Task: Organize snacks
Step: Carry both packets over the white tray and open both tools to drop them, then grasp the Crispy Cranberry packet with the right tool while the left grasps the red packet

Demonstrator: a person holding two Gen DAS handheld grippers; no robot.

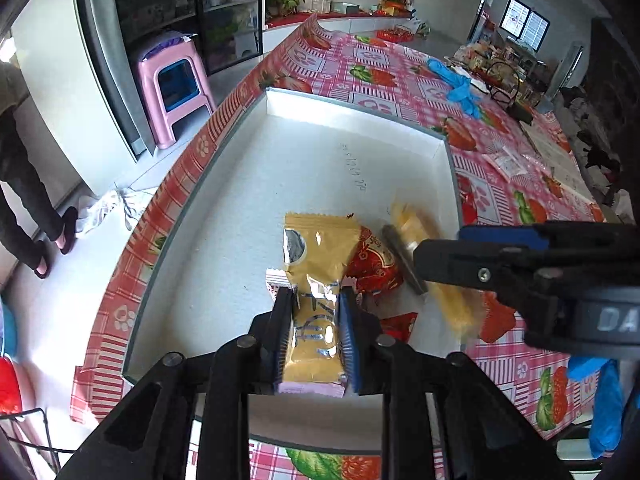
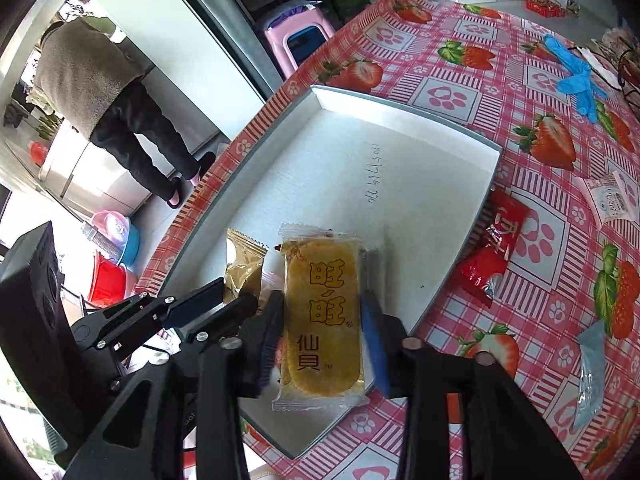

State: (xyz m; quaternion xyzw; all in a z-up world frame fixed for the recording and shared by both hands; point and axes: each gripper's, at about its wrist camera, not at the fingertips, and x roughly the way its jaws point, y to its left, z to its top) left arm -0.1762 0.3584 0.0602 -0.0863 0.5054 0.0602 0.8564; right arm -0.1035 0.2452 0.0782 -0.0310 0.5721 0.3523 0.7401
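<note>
The left gripper (image 1: 314,332) is straddling a tan snack packet (image 1: 314,280), jaws narrow and flanking its sides; whether the pads are pressing I cannot tell. The packet's long axis is running from 6 to 12 o'clock in the left wrist view, its far end lying over the white tray (image 1: 248,184) beside a red wrapped snack (image 1: 374,264) at 3 o'clock.

The right gripper (image 2: 322,340) is framing a clear rice cracker pack (image 2: 320,312), jaws moderately wide and close along its edges, its long axis also pointing toward 12 o'clock, over the tray's near corner.

I judge both snacks are being placed into the tray; next, the jaws need to clear the packets. A red packet (image 2: 492,248) is waiting outside the tray at 2 o'clock.
</note>
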